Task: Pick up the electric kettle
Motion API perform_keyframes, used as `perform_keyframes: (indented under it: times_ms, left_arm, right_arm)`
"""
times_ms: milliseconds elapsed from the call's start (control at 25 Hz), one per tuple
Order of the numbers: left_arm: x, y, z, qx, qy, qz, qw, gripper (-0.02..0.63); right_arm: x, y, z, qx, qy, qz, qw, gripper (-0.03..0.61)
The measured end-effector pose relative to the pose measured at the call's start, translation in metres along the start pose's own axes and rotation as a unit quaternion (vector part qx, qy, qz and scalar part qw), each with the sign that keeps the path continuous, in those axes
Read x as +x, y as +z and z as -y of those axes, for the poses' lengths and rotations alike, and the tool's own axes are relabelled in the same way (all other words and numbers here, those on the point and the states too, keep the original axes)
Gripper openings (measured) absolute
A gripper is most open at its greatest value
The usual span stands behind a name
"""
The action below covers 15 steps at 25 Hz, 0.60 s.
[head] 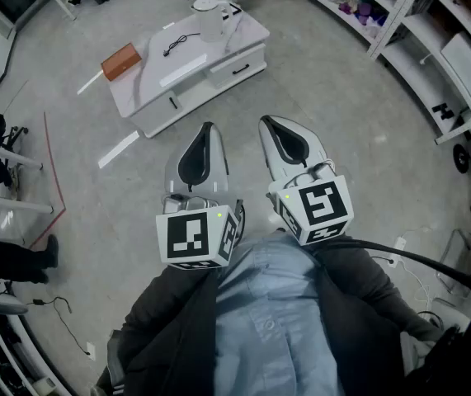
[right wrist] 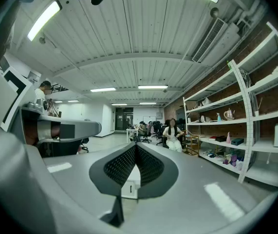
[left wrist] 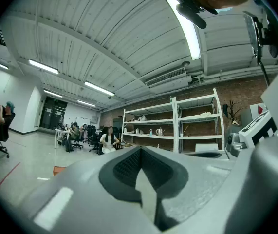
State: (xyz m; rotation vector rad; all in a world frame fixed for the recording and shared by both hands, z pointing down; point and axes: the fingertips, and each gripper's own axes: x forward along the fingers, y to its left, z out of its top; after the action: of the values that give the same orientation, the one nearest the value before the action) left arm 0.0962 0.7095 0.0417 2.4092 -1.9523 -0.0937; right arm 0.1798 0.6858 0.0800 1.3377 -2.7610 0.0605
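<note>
Open grey floor lies between the 2 grippers and a low white surface well ahead of them, and nothing stands in that gap. A white strip lies on the floor off to the left, with a red line further left still. White shelving runs along the right side. On the surface, a brown box sits near the left end and a black cable lies loose in the middle. 2 drawers face the person.

The electric kettle stands at the far right end of the surface, just beyond the cable and well apart from both grippers. It is white all over, with a rounded lid on top. It stands upright with its long axis vertical. It is too small here to tell which way its spout faces.

The left gripper and right gripper are held side by side close to the person's chest, pointing level toward the surface. The left fingers meet at their tips with nothing held. The right fingers are likewise closed together and empty.
</note>
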Motion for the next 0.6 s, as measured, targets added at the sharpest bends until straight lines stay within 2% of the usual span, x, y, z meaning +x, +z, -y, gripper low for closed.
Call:
perform_keyframes:
  times_ms: [440, 600]
  left_arm:
    - [-0.008, -0.004, -0.004, -0.001, 0.006, -0.006, 1.0000, 0.006]
    - [-0.006, -0.012, 0.005, -0.005, -0.001, -0.017, 0.9998, 0.006]
  right_arm:
    - [-0.001, -0.003, -0.008, 0.000, 0.006, -0.002, 1.000, 0.025]
    - [-0.006, -0.010, -0.001, 0.019, 0.004, -0.007, 1.000, 0.025]
